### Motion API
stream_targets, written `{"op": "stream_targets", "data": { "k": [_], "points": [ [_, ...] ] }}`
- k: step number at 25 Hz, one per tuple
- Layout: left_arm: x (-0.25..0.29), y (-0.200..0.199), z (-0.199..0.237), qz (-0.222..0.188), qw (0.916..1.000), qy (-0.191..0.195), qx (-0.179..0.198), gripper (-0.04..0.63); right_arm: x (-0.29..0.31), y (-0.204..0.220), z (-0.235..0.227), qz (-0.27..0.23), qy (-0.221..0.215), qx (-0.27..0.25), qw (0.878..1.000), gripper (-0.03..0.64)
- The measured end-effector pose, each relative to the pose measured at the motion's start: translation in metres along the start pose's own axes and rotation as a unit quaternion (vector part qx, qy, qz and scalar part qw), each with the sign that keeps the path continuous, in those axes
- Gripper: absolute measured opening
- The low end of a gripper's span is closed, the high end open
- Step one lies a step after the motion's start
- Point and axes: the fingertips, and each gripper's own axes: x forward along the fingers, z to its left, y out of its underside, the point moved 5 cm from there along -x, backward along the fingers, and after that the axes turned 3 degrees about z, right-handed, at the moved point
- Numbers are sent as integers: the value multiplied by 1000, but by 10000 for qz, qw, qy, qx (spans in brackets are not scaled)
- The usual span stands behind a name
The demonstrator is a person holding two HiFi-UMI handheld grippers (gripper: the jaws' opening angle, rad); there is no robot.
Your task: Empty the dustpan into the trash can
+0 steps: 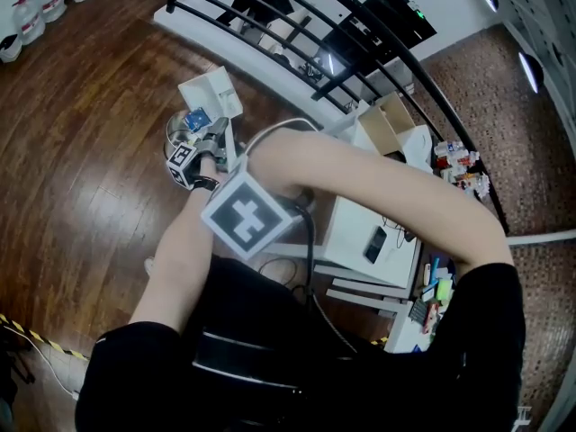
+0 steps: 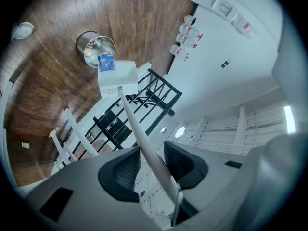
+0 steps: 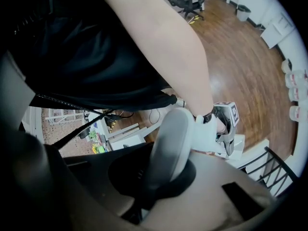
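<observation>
- Far left, I see the wooden floor (image 1: pixel 81 106), and on it the round metal trash can (image 1: pixel 183 133) standing upright with its mouth open.
- A blue packet (image 2: pixel 106 61) sits right where the can's mouth meets the pan; I cannot tell which of the two it rests in.
- The white dustpan (image 1: pixel 211 95) is up off the floor, its box-shaped pan just beside and above the can's rim, on the side toward the black railing (image 1: pixel 297 25).
- Its long white handle (image 2: pixel 139 129) runs from the pan straight back into my left tongs (image 2: pixel 153 160), whose two dark pads pinch it from either side, one on each flank.
- In the right gripper view, a white-gloved hand (image 3: pixel 211 134) holds those left tongs out over the floor.
- My right tongs (image 3: pixel 171 148) are pressed together with nothing between them, held close to the body; their marker cube (image 1: pixel 247 214) shows mid-picture in the head view.
- To the right stands a white surface (image 1: pixel 360 232) with small coloured things along its far edge.
</observation>
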Motion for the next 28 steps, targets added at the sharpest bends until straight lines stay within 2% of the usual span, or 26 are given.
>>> {"op": "stream_targets", "data": {
  "k": [4, 7, 9, 11, 13, 15, 16, 18, 20, 23, 28],
  "points": [
    [3, -3, -4, 21, 9999, -110, 73, 149, -3, 6, -5, -189, 121, 154, 9996, 8],
    [10, -8, -13, 22, 9995, -260, 204, 149, -8, 15, -14, -680, 326, 518, 9958, 6],
    [19, -14, -23, -2, 9984, -428, 380, 153, -14, 21, -20, -1480, 380, 839, 9847, 6],
    [26, -19, -32, -45, 9971, -556, 527, 156, -18, 26, -25, -2262, 459, 1046, 9673, 6],
    [34, -23, -40, -96, 9962, -610, 622, 160, -20, 39, -30, -2772, 661, 1243, 9504, 6],
    [44, -29, -54, -147, 9950, -653, 740, 161, -21, 58, -42, -3318, 980, 1539, 9255, 6],
    [49, -34, -62, -173, 9943, -672, 812, 163, -23, 66, -49, -3685, 1110, 1679, 9076, 6],
    [58, -42, -78, -193, 9926, -706, 964, 166, -30, 77, -58, -4509, 1225, 1876, 8640, 6],
    [63, -43, -90, -5, 9906, -779, 1127, 167, -37, 86, -64, -5131, 1262, 1990, 8254, 6],
    [65, -37, -103, 397, 9859, -886, 1363, 169, -43, 98, -70, -5842, 1303, 2124, 7724, 6],
    [64, -50, -123, 427, 9821, -856, 1624, 175, -52, 104, -79, -6658, 1329, 2217, 6999, 8]
  ]
}}
